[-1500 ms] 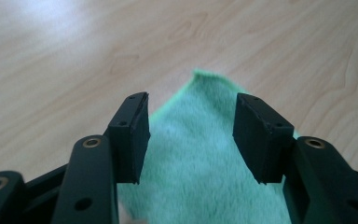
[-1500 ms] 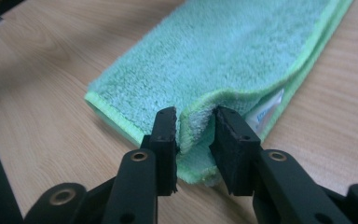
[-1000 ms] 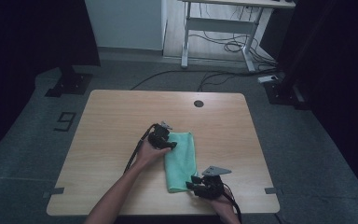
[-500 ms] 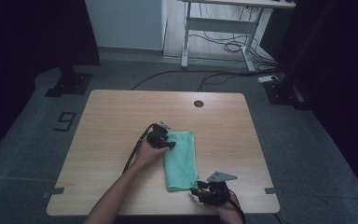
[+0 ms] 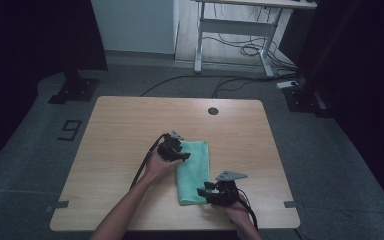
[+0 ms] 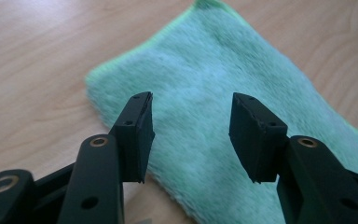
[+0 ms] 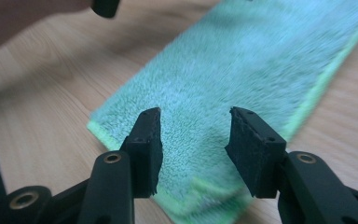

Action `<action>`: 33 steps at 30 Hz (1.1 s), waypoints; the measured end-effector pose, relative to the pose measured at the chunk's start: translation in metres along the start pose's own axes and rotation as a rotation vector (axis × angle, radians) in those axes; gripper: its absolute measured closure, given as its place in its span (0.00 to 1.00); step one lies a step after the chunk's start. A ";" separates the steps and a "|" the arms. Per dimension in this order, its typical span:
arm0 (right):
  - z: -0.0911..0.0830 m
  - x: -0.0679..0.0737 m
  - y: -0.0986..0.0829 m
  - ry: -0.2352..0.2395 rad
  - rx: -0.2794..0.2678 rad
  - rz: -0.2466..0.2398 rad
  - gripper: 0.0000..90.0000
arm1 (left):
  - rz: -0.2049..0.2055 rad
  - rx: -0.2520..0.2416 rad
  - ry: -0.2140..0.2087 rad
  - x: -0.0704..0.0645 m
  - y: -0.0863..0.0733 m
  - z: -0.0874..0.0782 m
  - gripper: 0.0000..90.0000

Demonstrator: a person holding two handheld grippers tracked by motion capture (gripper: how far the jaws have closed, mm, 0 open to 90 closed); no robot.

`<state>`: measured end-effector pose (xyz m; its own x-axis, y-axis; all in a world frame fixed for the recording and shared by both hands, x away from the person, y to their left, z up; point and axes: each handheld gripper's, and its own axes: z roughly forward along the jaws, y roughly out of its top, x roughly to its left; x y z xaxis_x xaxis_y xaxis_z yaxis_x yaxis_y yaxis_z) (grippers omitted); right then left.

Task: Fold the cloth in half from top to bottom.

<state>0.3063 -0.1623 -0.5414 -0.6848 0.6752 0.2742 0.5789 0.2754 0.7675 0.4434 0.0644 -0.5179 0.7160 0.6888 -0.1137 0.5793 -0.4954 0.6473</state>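
A folded green towel (image 5: 194, 171) lies lengthwise on the wooden table (image 5: 120, 130), near its front middle. My left gripper (image 5: 181, 156) hovers at the towel's far left edge, open, its jaws over the cloth (image 6: 200, 84) with nothing between them. Down at the near right corner of the towel sits my right gripper (image 5: 203, 193), also open. Its jaws straddle the near end of the towel (image 7: 242, 60), where a folded layer edge shows. A hand and forearm (image 5: 145, 185) lie left of the towel.
A round cable hole (image 5: 213, 111) sits near the table's far edge. Beyond the table stand a white desk frame (image 5: 235, 30) with loose cables on the floor and black stand bases (image 5: 75, 87). Tape marks the floor near the front corners.
My right gripper has drifted slightly right and nearer along the towel's front corner. The left gripper stays at the far left edge, barely shifted.
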 end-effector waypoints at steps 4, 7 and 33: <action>0.001 0.006 -0.009 -0.024 0.026 -0.032 0.62 | -0.013 0.017 0.007 0.002 -0.007 0.004 0.54; -0.004 0.010 -0.016 -0.036 0.026 -0.067 0.65 | -0.025 0.016 0.007 0.003 -0.013 0.005 0.55; -0.014 0.023 -0.033 -0.010 0.029 -0.081 0.66 | -0.026 0.022 -0.016 0.013 -0.008 0.010 0.55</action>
<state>0.2652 -0.1654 -0.5516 -0.7257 0.6566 0.2056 0.5343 0.3495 0.7696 0.4521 0.0722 -0.5321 0.7066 0.6930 -0.1427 0.6064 -0.4892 0.6269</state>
